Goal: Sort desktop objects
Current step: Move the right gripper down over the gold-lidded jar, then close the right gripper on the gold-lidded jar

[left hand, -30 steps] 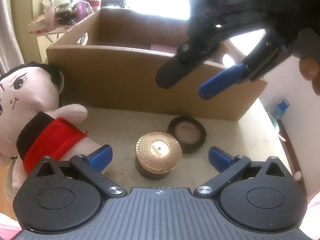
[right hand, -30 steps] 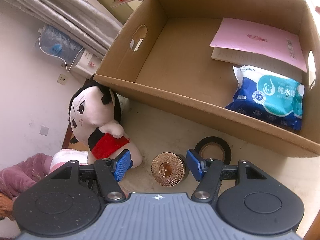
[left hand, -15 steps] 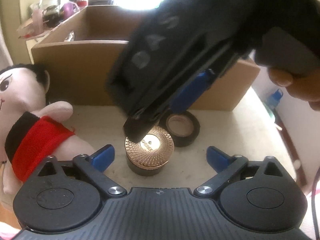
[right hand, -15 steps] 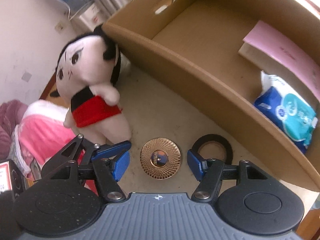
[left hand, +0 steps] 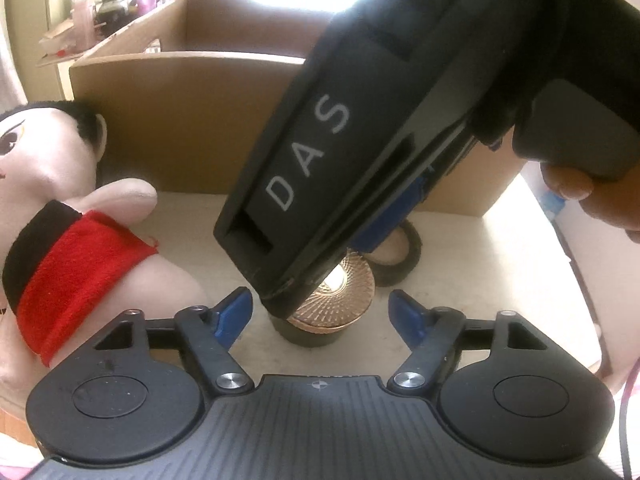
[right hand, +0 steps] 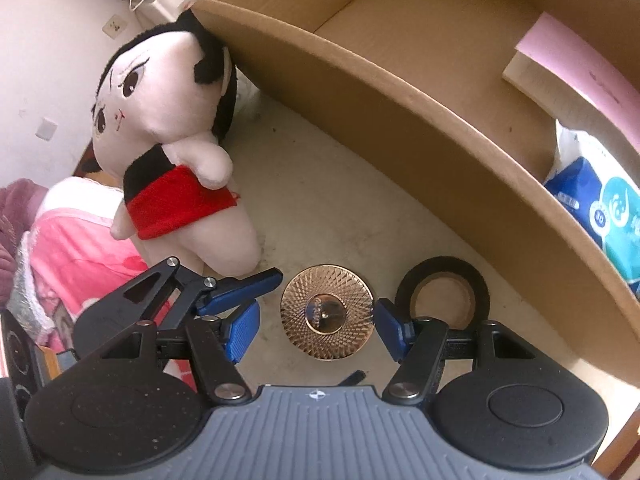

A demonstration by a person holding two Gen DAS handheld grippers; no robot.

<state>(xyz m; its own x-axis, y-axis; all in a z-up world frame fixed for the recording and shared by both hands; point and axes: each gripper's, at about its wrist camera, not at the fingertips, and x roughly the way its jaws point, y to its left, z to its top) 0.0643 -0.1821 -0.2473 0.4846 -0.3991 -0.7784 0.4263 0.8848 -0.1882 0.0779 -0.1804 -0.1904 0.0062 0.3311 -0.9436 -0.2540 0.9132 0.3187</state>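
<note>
**Both grippers converge on the gold-lidded jar**

My right gripper (right hand: 316,326) points steeply down with its jaws apart, one blue pad on each side of the gold-lidded jar (right hand: 327,311). The pad at right looks close to the lid's rim or just touching it; the pad at left stands clear, so I am not gripping yet. The jar sits in the lower middle of the right wrist view, squarely between my fingers. It is round, so it has no long axis to line up with.

My left gripper (left hand: 320,314) has just been closing its jaws, yet they still stand apart with the jar beyond the tips, partly hidden by the right tool's body. Its pads touch nothing.

I judge the right hand nearer and better placed to take the jar.

Outward, the black tape roll (right hand: 442,294) lies just right of the jar, the plush doll (right hand: 168,140) at left, and the cardboard box (right hand: 400,120) across the upper right.
</note>
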